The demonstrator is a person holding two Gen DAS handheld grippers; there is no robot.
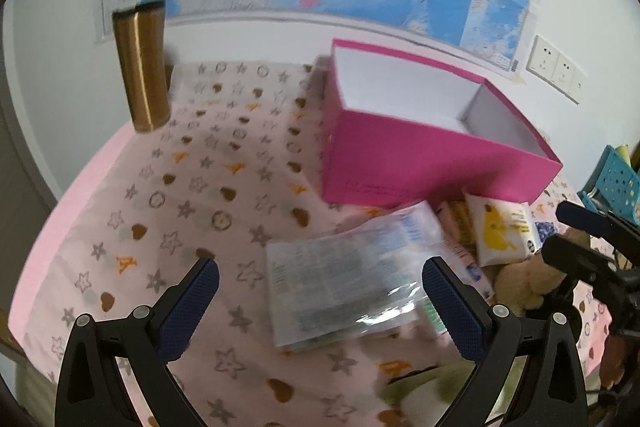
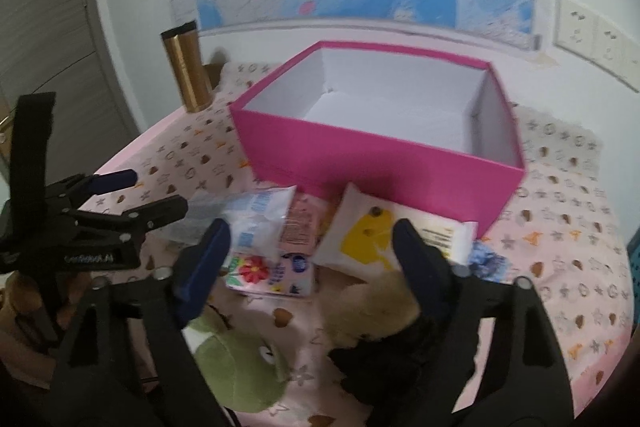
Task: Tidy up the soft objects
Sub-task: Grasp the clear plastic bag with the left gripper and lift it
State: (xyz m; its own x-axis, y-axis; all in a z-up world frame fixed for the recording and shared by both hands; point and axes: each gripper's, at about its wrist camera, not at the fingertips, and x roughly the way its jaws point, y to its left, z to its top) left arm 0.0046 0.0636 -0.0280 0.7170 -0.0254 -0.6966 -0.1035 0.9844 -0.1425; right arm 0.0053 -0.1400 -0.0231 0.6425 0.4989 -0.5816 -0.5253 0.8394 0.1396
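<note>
Between my right tongs [image 2: 310, 247] sits a tan plush [image 2: 372, 311], untouched, jaws apart. My left tongs [image 1: 320, 283] gape over a clear wipes pack [image 1: 340, 291]; beyond stands the pink box [image 2: 360, 151].

The box [image 2: 372, 151] looks like matt pink card with a plain white paper lining. At its ten o'clock the tumbler [image 1: 141, 67] is brushed gold metal with a soft sheen. The tablecloth [image 1: 192, 187] is matt printed cloth. The clear packet [image 1: 344, 279] is glossy crinkled plastic film. The green toy [image 2: 236, 363] and tan toy [image 2: 372, 307] are fuzzy plush. The gripper pads [image 1: 452, 307] are textured blue rubber on smooth black plastic.
</note>
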